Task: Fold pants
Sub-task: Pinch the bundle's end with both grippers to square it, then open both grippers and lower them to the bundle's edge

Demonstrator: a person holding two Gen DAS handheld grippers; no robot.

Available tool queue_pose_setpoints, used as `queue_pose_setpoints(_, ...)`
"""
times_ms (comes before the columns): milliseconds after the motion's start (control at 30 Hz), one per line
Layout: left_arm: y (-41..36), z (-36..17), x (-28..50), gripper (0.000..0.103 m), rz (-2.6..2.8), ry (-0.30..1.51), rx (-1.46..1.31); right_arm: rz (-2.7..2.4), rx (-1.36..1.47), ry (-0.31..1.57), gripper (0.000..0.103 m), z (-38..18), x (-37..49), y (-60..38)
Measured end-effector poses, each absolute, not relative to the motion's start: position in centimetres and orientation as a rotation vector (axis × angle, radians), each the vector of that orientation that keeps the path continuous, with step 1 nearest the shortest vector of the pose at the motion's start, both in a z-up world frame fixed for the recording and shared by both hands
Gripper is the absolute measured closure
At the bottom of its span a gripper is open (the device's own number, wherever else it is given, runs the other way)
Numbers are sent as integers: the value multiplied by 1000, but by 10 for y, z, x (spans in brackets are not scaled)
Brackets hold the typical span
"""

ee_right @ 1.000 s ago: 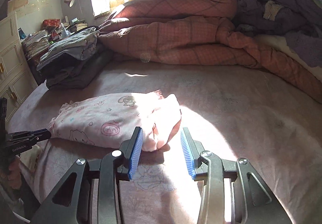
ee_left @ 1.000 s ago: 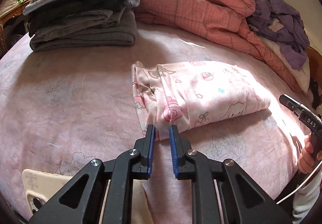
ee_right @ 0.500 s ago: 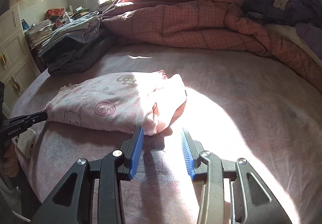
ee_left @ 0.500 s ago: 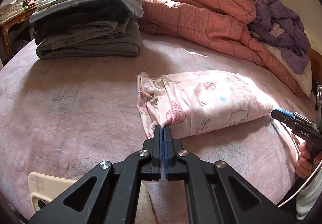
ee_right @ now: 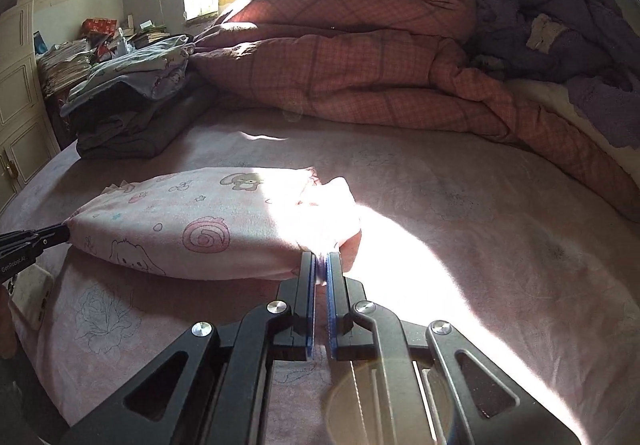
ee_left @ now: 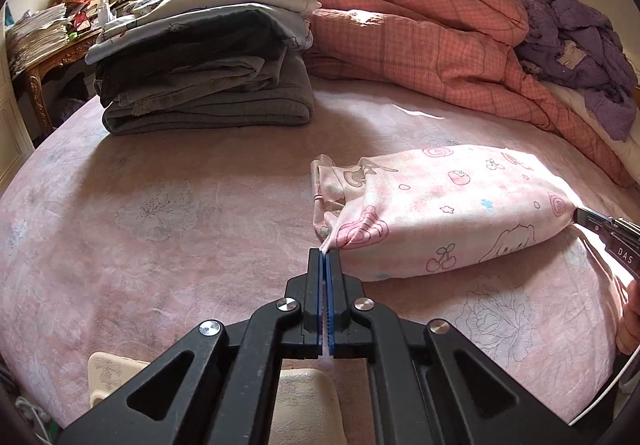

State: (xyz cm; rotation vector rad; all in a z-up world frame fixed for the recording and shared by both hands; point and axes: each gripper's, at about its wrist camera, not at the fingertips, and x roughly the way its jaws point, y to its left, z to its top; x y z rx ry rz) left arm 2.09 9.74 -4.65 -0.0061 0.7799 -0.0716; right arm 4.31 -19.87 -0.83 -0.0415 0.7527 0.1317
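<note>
The folded pink cartoon-print pants (ee_left: 444,213) hang stretched a little above the pink bed sheet (ee_left: 160,229). My left gripper (ee_left: 324,259) is shut on their near left corner. My right gripper (ee_right: 319,265) is shut on the other end of the pants (ee_right: 208,221), in bright sun. In the left wrist view the right gripper's tip (ee_left: 600,223) shows at the pants' right end. In the right wrist view the left gripper's tip (ee_right: 36,241) shows at their left end.
A stack of folded grey and white clothes (ee_left: 208,61) sits at the back left of the bed. A bunched red plaid quilt (ee_left: 420,33) and a purple fleece (ee_left: 576,45) lie along the back. A cluttered desk (ee_left: 48,41) stands at far left.
Both grippers closed on opposite ends of the folded pants. The pants have risen off the sheet and pulled taut between them.
</note>
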Motion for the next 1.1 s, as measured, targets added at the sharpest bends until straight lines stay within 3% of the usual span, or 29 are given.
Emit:
queue_pose_setpoints(100,98,-54,23,102,-83,808,-15,126,-48,833,98,-27,52,-199)
queue_pose_setpoints(300,103,-35,11,100,-63,757,-15,115,-51,771,95,-10,41,-206)
queue_pose_setpoints(333,106,-30,10,96,-43,742,-13,77,-59,746,95,-4,39,-210)
queue_pose_setpoints(367,111,-24,9,85,-19,728,-19,49,-56,720,95,2,38,-216)
queue_pose_setpoints(400,116,-19,10,80,-19,715,-39,40,-36,707,95,8,38,-222)
queue_pose_setpoints(467,120,-11,15,80,-40,711,-55,72,32,707,94,18,42,-233)
queue_pose_setpoints(600,113,5,47,80,-145,739,-29,207,102,733,81,37,60,-233)
queue_pose_setpoints(833,109,41,113,77,-154,747,-66,284,183,816,81,49,130,-207)
queue_pose_setpoints(1100,112,-29,149,79,-293,1000,-164,265,186,855,80,11,156,-203)
